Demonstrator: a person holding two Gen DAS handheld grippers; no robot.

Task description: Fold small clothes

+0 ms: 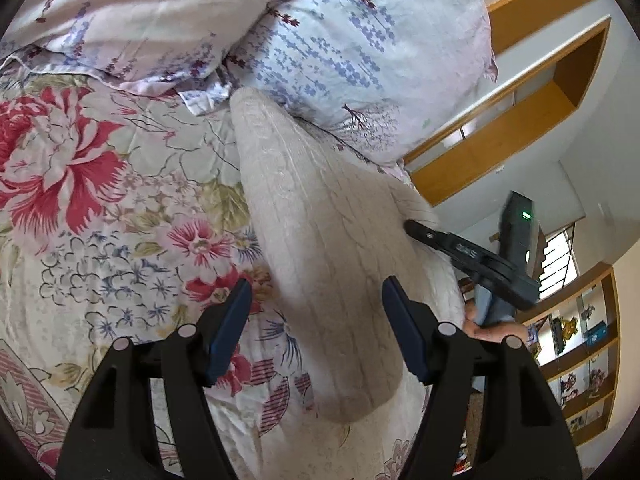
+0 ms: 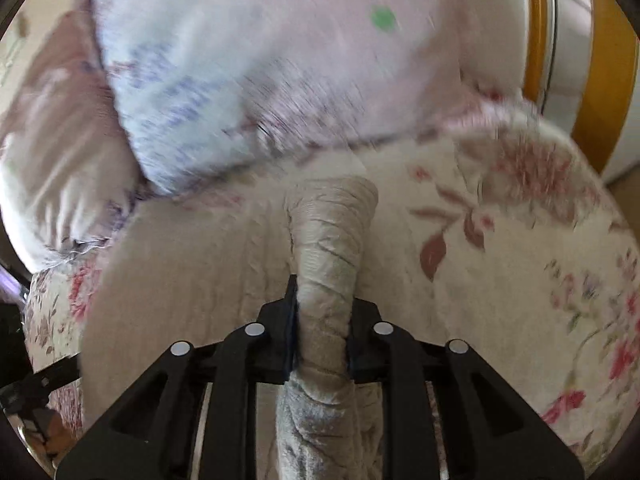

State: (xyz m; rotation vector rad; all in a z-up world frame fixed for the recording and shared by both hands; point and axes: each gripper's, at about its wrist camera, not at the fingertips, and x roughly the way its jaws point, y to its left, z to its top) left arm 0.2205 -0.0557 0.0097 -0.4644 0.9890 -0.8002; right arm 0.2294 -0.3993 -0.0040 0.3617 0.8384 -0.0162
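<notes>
Right tongs (image 2: 322,320) were clamped on a bunched part of the knit garment (image 1: 320,240) lying on the bed (image 1: 100,240); left tongs (image 1: 316,320) stood apart, empty. A fold was judged under way; laying the gathered part flat was called for next.

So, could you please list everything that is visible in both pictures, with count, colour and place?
knitted garment: one, beige, lying on the bedspread; a bunched part of it sits between the right gripper's fingers
bedspread: one, cream with red and pink flowers, under the garment
pillows: two, pale with lilac print, beyond the garment
wooden shelves: brown, right edge of the left wrist view, small items on them
window: one, bright, above the shelves
left gripper: black, blue pads, open over the garment
right gripper: black, shut on the bunched garment
person's hand: one, holding the right gripper's handle
</notes>
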